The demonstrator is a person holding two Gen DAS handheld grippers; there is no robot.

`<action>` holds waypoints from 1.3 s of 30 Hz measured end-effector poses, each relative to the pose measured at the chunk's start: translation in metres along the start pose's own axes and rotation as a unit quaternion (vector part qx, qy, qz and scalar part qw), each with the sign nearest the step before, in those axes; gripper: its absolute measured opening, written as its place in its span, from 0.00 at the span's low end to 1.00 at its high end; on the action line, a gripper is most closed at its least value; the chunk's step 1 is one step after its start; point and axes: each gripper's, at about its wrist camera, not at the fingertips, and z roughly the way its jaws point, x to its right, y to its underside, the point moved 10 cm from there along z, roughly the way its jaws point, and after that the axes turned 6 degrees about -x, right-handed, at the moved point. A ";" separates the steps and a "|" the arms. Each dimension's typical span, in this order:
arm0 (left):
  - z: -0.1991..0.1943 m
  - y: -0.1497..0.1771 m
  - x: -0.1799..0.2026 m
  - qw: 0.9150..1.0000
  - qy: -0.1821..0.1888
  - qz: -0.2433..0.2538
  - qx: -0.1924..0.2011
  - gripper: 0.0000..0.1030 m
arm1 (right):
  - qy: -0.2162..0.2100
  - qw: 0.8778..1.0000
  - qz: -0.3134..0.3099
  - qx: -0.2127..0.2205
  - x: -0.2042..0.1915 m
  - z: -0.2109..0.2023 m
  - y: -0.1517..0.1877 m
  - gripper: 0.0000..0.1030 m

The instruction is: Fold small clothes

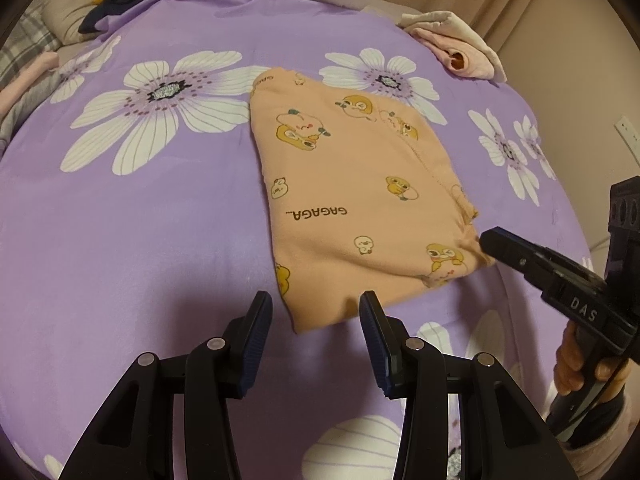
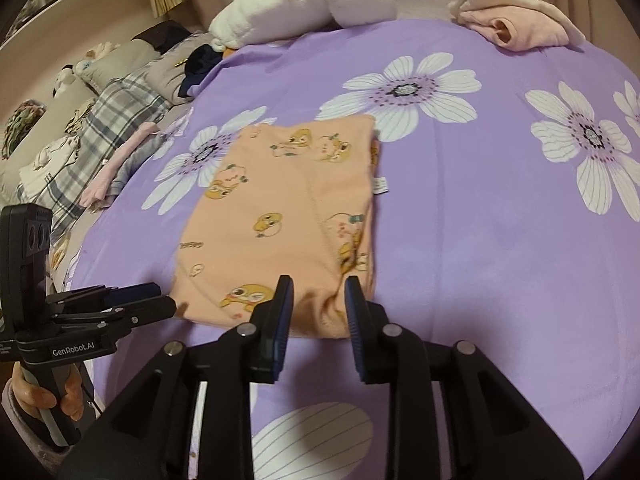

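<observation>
One folded peach garment point(image 1: 352, 200) lies on the purple flowered bedspread point(image 1: 160, 220). Two grippers sit at its near edge: left gripper point(image 1: 316, 304) spread, gripping nothing; right gripper point(image 2: 318, 296) parted around the hem. One pink bundle point(image 2: 516, 24) lies far off.

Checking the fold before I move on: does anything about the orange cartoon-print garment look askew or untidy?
Mostly neat: the folded orange cartoon-print garment lies flat on the purple flowered bedspread. Its near right corner is bunched and wrinkled between the right gripper's open pads, and a small white care tag pokes out the right edge.
</observation>
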 end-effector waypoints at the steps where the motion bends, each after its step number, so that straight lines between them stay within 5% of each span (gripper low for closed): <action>1: -0.001 0.001 0.000 1.000 -0.002 0.000 -0.001 0.46 | 0.000 1.000 -0.001 0.000 -0.002 -0.001 0.001 0.36; 3: -0.002 0.001 0.000 1.000 -0.005 -0.004 -0.002 0.53 | 0.004 1.000 -0.002 0.001 -0.003 -0.004 0.002 0.53; 8: -0.008 0.001 0.000 1.000 -0.007 -0.017 0.000 0.57 | 0.021 1.000 0.011 -0.004 0.004 -0.012 0.006 0.69; 17: -0.040 -0.011 0.006 0.997 -0.066 0.000 0.046 0.87 | 0.054 0.998 0.017 -0.002 0.010 -0.044 0.012 0.98; 29: -0.064 -0.011 0.012 0.992 -0.118 0.002 0.044 0.96 | 0.088 0.995 -0.016 0.050 -0.013 -0.090 -0.004 1.00; 39: -0.073 -0.009 0.017 0.991 -0.124 0.002 0.049 0.97 | 0.076 0.996 -0.022 0.034 -0.029 -0.077 0.002 1.00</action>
